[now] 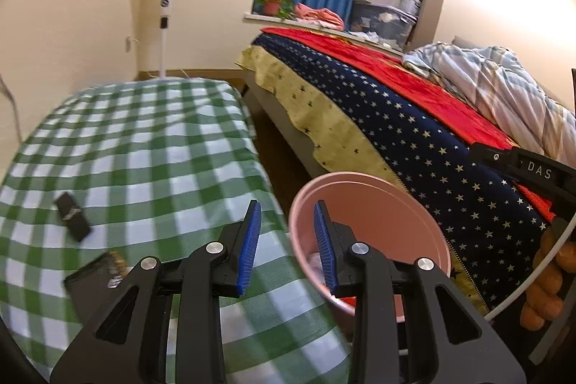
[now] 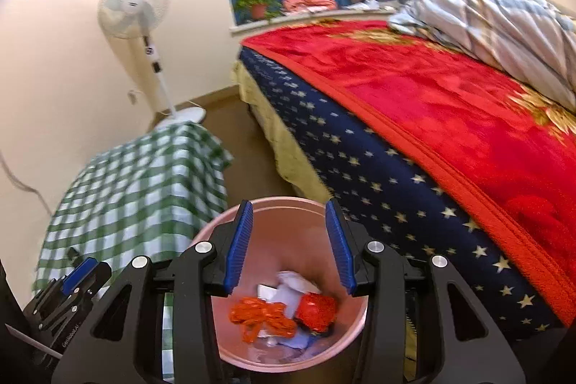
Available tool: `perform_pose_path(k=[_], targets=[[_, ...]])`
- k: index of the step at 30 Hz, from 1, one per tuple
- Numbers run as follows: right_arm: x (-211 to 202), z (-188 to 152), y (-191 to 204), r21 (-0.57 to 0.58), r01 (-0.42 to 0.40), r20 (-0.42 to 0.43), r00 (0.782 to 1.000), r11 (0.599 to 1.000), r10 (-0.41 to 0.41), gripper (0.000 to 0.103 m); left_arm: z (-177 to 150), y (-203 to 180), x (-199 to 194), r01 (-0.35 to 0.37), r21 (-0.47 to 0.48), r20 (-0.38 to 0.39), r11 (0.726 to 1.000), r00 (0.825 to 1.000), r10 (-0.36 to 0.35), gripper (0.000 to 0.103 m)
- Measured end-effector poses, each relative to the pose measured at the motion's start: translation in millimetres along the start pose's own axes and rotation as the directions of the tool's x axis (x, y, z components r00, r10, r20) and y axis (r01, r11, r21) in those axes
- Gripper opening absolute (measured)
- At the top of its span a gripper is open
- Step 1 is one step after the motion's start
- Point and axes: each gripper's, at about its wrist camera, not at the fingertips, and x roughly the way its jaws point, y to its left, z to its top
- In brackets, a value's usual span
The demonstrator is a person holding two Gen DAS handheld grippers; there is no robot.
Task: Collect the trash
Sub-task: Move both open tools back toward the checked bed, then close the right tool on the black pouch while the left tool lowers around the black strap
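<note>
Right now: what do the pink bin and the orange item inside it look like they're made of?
Pink bin: likely moulded plastic, smooth matte wall, thin even rim, uniform colour. Orange item: looks like plastic netting or a mesh bag, bunched, with open loops visible; could be cord, too blurred to settle.

The left gripper points forward and somewhat downward. Its two blue pads stand apart and nothing is between them. The right gripper also points downward at a similar angle, and its jaws are apart wider than the left ones, with nothing pressed between its pads. In the left wrist view, the fingers of the person's right hand are wrapped around the handle of the right gripper, at the right edge.
</note>
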Motion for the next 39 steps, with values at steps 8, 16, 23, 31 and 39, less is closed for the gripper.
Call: perform_pose_path(k=[8,16,23,31,39], targets=[[-12,-9,40,-0.077,-0.136,0.018,0.990,0.988,0.137,0.043,0,41,-48,-0.082,-0.018,0.046,0.996,0.996,0.083,0.030],[-16,-26,89,-0.166,-0.280,-0.010,0.959,0.946,0.282,0.043,18,96,-96,-0.162,-0.041,0.092,0.986,0.982,0.165,0.030],[-7,-50,140,-0.249,-0.403,-0.072,0.914,0.881,0.398,0.043,17,123,-113,-0.199,-0.102,0.133,0.975,0.968,0.212,0.030],[25,-81,182,-0.253,-0.517,-0.209,0.854,0.818,0.476,0.034,7,155,-110,-0.248,-0.206,0.118,0.947,0.954,0.275,0.030],[59,-102,212,-0.214,-0.562,-0.316,0.814,0.799,0.488,0.031,8,168,-102,-0.261,-0.235,0.114,0.936,0.949,0.294,0.030]])
